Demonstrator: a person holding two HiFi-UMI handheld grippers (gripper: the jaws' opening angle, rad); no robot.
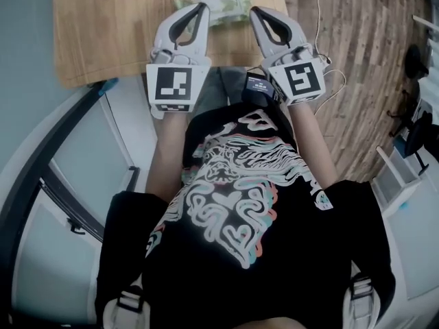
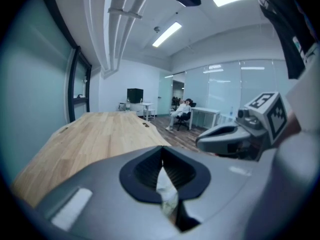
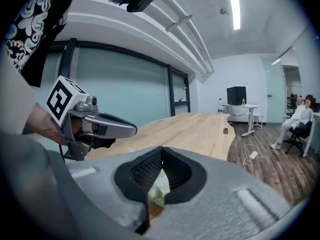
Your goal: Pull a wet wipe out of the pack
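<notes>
The pale green soft wet-wipe pack (image 1: 232,0) lies on the light wooden table (image 1: 103,33) just ahead of the left gripper (image 1: 202,8) and right gripper (image 1: 254,11) (both clenched, empty); tugged unpinned, it may slide.

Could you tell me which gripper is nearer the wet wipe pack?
Left. The left gripper overlaps the pack in the head view; the right gripper sits by its right edge.
</notes>
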